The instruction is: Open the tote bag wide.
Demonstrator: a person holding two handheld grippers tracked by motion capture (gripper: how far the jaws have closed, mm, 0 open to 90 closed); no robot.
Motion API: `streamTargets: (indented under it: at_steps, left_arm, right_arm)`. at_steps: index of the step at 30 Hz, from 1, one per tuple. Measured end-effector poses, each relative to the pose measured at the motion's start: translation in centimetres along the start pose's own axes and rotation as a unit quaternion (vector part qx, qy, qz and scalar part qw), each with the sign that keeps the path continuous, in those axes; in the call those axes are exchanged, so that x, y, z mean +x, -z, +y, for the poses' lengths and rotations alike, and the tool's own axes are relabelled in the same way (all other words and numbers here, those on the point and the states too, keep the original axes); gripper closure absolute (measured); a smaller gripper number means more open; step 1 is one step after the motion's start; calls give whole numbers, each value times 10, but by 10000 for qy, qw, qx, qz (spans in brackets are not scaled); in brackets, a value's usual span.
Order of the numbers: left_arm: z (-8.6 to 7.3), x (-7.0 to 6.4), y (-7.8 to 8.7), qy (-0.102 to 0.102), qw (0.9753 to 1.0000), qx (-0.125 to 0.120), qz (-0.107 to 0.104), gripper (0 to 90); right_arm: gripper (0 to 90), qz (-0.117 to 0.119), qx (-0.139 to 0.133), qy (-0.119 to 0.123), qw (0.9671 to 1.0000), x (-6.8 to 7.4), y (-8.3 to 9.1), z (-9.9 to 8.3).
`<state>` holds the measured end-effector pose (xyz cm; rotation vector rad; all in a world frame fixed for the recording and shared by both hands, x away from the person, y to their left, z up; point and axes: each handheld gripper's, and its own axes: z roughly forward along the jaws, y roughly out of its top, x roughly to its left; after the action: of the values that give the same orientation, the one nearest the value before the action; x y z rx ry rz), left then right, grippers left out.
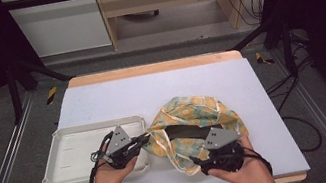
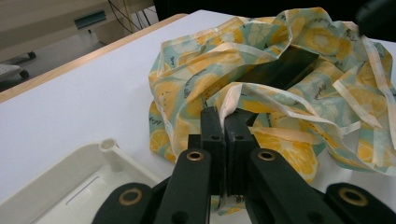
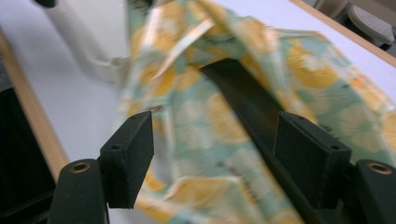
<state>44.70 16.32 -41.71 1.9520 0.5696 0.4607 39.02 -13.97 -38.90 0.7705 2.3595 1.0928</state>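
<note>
On table (image 1: pixel 102 102): one lemon-print bag (image 1: pixel 196 116), one white tray (image 1: pixel 75 152), two tongs.

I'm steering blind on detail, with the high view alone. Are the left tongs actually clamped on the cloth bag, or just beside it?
Observer: The left tongs are shut, with a pale strap of the cloth bag pinched between the jaws.
Operator: And the right tongs?
Observer: The right tongs are wide open, with the bag's fabric lying between the jaws.
Operator: What is the dark patch in the bag?
Observer: It is the bag's opening; the inside looks dark, and I cannot tell what it holds.
</note>
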Motion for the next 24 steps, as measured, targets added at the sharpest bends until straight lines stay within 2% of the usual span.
streamTargets:
  at_steps: [3,5,7,11,14,19,24]
  left_arm:
    - [1,-2,1,-42,10000,9,-46,890]
    - [2,-3,3,-53,10000,-15,-66,890]
    - [4,-3,5,-50,9999,-61,-71,890]
    - [7,-3,10,-48,9998,-156,-73,890]
    - [9,-3,12,-37,9998,-197,-86,890]
    - [13,-5,16,-36,9996,-255,-133,891]
    - [20,-7,23,-75,9992,-362,-167,892]
  right_arm:
    - [324,-134,76,-83,9998,-18,-6,3]
    - [338,-101,131,-130,9998,-27,-15,2]
    - [333,-62,219,-134,9997,-30,-24,-1]
    - [301,137,292,-188,9993,-24,-41,-9]
    - [272,260,397,-124,9988,-17,-49,-12]
    - [237,107,527,22,9985,-12,-56,-15]
    - [235,47,524,70,9986,-11,-58,-17]
